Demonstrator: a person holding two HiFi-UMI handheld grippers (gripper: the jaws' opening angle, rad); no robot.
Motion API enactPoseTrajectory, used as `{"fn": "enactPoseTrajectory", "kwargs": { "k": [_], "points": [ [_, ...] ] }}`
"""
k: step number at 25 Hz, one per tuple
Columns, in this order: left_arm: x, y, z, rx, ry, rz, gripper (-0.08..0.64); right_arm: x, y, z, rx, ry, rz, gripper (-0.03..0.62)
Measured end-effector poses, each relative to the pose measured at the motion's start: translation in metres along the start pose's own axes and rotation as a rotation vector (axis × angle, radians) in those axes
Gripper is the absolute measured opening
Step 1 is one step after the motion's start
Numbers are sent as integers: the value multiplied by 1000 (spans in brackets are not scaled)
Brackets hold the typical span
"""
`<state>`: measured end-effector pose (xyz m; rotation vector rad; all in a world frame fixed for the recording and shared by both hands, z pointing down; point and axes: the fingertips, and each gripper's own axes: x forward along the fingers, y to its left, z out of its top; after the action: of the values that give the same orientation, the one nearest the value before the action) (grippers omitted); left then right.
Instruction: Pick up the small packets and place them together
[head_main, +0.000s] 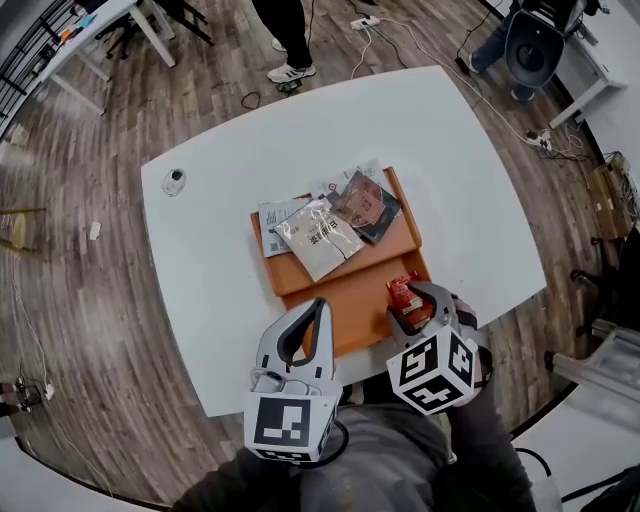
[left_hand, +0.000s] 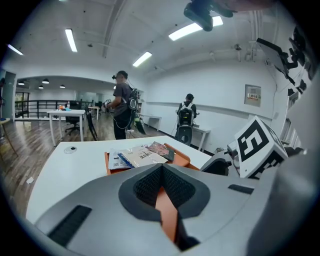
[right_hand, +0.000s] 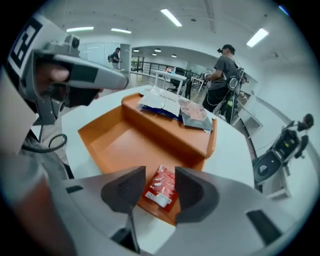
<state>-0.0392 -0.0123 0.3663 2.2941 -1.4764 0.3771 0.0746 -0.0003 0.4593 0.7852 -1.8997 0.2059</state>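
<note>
A small red packet (head_main: 403, 294) (right_hand: 161, 186) lies flat in the near right corner of the orange tray (head_main: 350, 300) (right_hand: 125, 145). My right gripper (head_main: 418, 305) (right_hand: 160, 180) points steeply down over it, open, one finger on each side of the packet; the pads do not press it. A white packet (head_main: 318, 238) (right_hand: 160, 102), a dark pinkish one (head_main: 365, 205) (right_hand: 195, 112) and a blue-and-white one (head_main: 275, 215) lie together on the tray's raised far part. My left gripper (head_main: 318, 310) (left_hand: 161, 170) hovers shut and empty over the tray's near left edge.
The tray sits mid-table on a white table (head_main: 220, 200). A small round black-and-silver thing (head_main: 174, 181) lies at the table's far left. A person (left_hand: 122, 105) stands beyond the far edge, with cables (head_main: 400, 40) on the wooden floor.
</note>
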Motion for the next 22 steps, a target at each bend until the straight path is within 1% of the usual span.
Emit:
{"fn": "enactPoseTrajectory", "kwargs": {
  "k": [3, 7, 13, 17, 18, 20, 22],
  "points": [
    [-3, -1, 2, 3, -12, -5, -3, 4, -3, -9, -22, 65, -15, 187],
    [-8, 1, 5, -7, -22, -9, -3, 13, -2, -10, -45, 125, 10, 189],
    [-7, 10, 7, -25, -25, -6, -3, 31, -2, -12, -44, 191, 55, 187],
    [1, 15, 5, -45, -16, -5, -3, 38, -1, -17, -102, 265, 81, 187],
    [4, 17, 5, -53, -13, -4, -3, 39, -1, -18, -125, 287, 78, 178],
    [7, 22, 6, -62, -8, -1, -3, 40, -2, -21, -168, 324, 64, 133],
    [11, 26, 8, -68, -6, -1, -3, 40, -2, -21, -188, 341, 65, 130]
  ]
}}
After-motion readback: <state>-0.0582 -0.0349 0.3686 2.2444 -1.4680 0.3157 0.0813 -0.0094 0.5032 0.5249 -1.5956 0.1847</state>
